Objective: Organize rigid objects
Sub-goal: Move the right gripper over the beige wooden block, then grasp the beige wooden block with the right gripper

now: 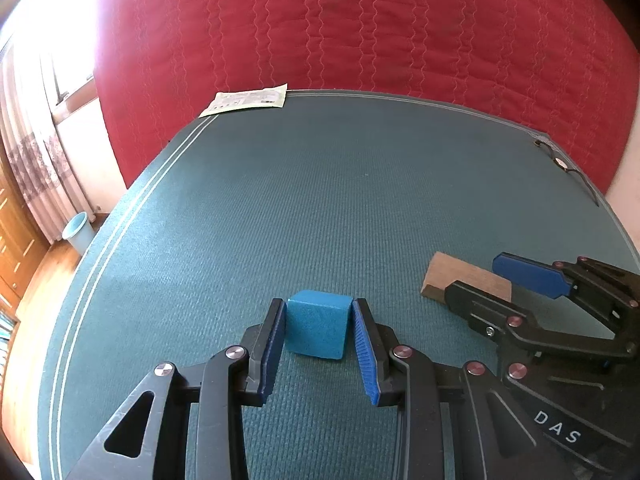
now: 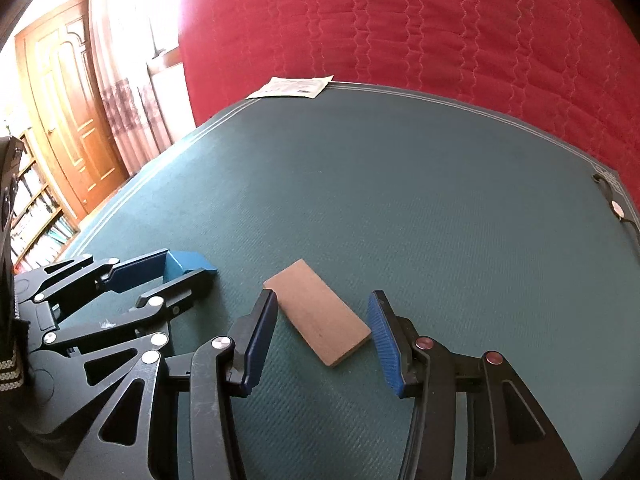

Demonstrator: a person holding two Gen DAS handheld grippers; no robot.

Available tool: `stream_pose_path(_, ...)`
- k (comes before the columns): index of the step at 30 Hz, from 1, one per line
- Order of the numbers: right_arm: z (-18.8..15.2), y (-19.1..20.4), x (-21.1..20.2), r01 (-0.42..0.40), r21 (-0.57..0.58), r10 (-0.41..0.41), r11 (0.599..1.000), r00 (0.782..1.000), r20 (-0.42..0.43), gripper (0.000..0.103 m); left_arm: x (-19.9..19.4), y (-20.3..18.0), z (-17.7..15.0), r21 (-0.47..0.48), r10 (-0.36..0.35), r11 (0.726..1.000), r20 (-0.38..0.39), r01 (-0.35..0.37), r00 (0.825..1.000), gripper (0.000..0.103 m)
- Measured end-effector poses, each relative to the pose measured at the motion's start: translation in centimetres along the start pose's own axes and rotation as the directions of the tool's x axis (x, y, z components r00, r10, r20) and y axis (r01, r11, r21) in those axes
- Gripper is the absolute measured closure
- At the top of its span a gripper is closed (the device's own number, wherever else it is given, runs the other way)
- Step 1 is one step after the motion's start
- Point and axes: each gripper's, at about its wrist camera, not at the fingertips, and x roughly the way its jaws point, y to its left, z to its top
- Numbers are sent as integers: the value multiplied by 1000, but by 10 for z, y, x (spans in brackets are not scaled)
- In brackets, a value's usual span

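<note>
Left hand-held gripper (image 1: 319,334) is clamped on the blue cube (image 1: 316,329), which sits on the green mat (image 1: 320,200). Right hand-held gripper (image 2: 322,334) stands apart around the wooden block (image 2: 318,312), which lies flat on the mat, corners just about touching the pads. Looks like early days: nothing grouped yet.

One blue cube (image 1: 316,330), one wooden block (image 2: 318,311), one paper sheet (image 1: 245,100), two claws.

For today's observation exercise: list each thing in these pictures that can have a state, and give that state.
Left gripper: shut on the blue block.
Blue block: clamped, resting on the green mat.
Right gripper: open around the brown block.
Brown block: lying flat, skewed, ungripped.
Green mat: spread flat.
Leaflet: flat at the mat's far corner.
</note>
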Motion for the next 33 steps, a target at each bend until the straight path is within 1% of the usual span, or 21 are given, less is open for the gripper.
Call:
stream_pose_path(3,-1,2,1,6,-13,-6,1000,1000,-4,54,0,2,0,-10,4,1000,-1,-4,1000,68)
stream_pose_path(5,-4,2,4,1,-19,-1,1000,1000,-23,54,1,3,0,-20,7,1000,-4,-7,1000,68)
stream_pose_path(10,-10,13,-1,2,-63,-3,998,1000,-22,54,2,6,1,-43,12,999,-9,-12,1000,68)
stream_pose_path(14,-10,12,0,-7,-57,6,998,1000,-21,54,2,7,0,-47,14,999,-9,-15,1000,68)
stream_pose_path(22,-3,12,7,34,-47,-35,998,999,-19,55,2,8,1,-52,16,999,-11,-16,1000,68)
stream_pose_path(25,-2,13,7,44,-51,-45,998,999,-17,62,2,8,1,-48,14,999,-11,-14,1000,68)
stream_pose_path(27,-2,13,7,59,-50,-60,997,998,-16,69,2,8,0,-45,12,999,-10,-13,1000,68)
stream_pose_path(29,-2,11,6,79,-29,-79,996,997,-14,74,2,7,0,-43,11,999,-9,-12,1000,68)
stream_pose_path(33,-5,-1,1,83,42,-83,996,996,-9,75,0,4,0,-32,10,999,-4,-10,1000,68)
